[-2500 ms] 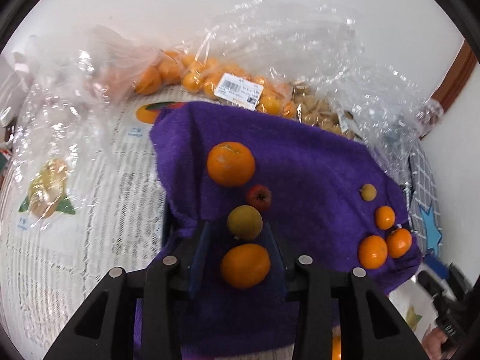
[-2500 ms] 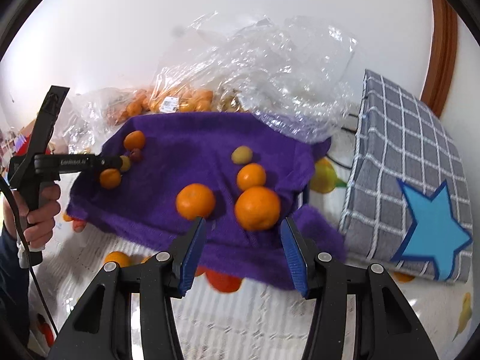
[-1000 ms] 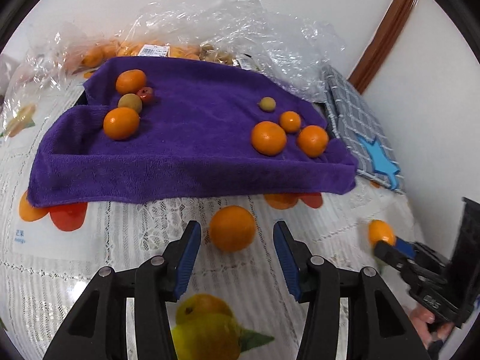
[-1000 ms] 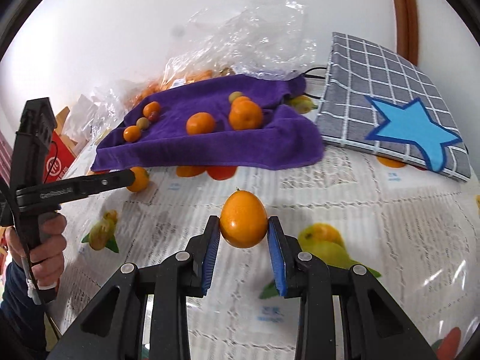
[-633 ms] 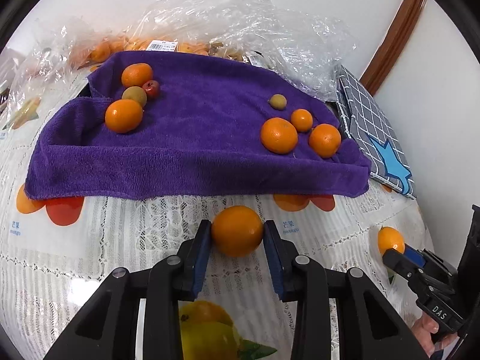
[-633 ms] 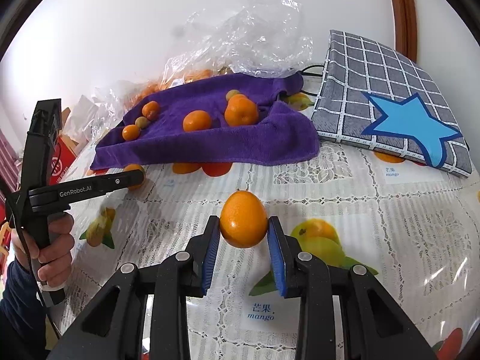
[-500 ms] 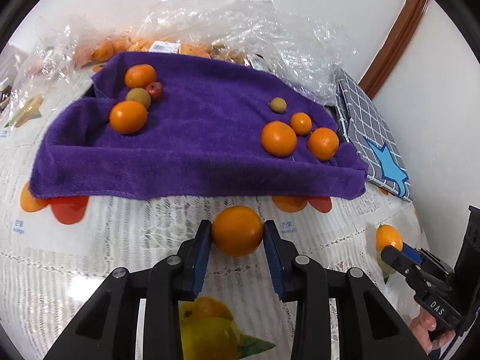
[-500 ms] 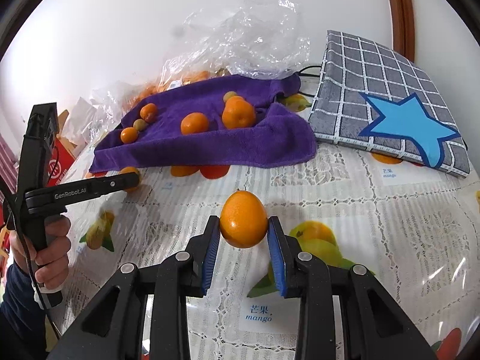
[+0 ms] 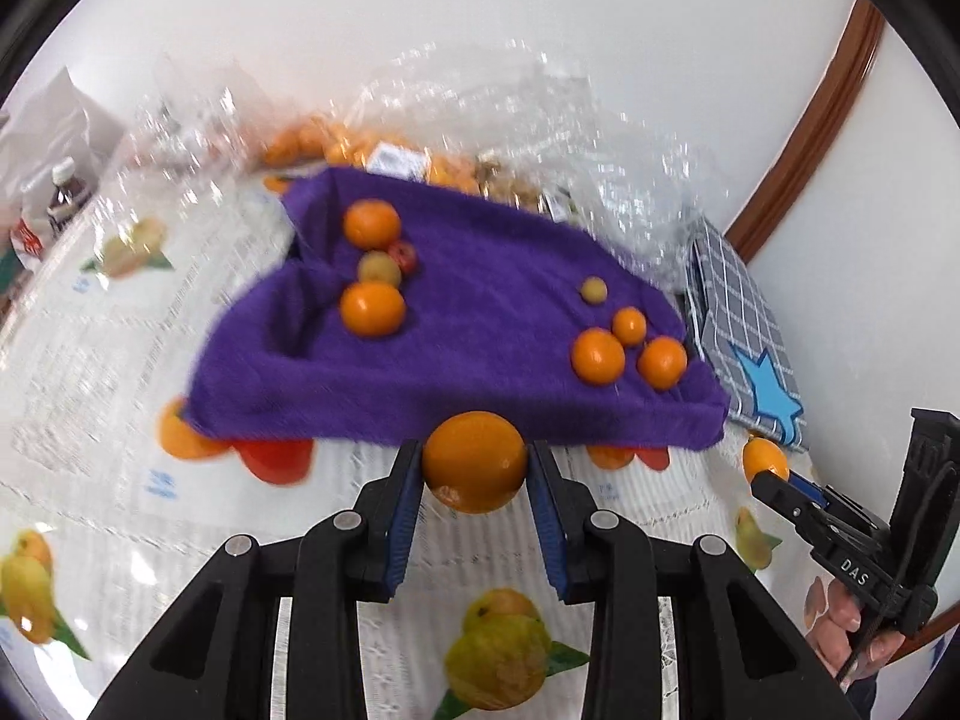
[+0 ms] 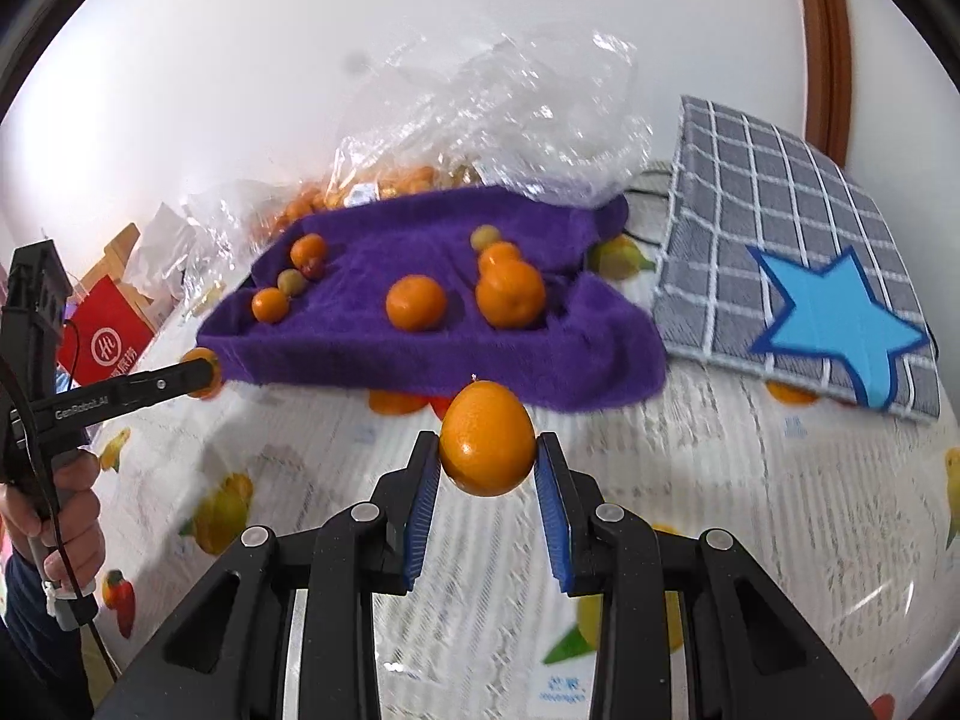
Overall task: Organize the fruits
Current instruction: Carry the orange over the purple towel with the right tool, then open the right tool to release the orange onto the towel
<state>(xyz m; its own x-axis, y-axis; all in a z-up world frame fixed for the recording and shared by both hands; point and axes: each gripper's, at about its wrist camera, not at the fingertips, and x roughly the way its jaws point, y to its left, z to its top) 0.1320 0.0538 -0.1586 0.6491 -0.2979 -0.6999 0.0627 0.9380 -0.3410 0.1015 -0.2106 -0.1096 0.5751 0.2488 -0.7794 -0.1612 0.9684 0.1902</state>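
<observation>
Left gripper (image 9: 474, 465): closed on a round orange fruit (image 9: 474, 461), held just before the purple terry towel (image 9: 492, 360).
Right gripper (image 10: 487, 462): clamped on an egg-shaped orange fruit (image 10: 486, 437), short of the towel's front edge.
Advice: carry each to its matching cluster; lower gently before releasing, since round fruit rolls.
Unclear: blurred towel edges; clear plastic bags (image 10: 504, 120) veil their contents.

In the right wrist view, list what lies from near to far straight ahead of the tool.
Round orange held in the right tool → purple terry towel → loose orange on the towel → crumpled clear plastic bags → white wall.
</observation>
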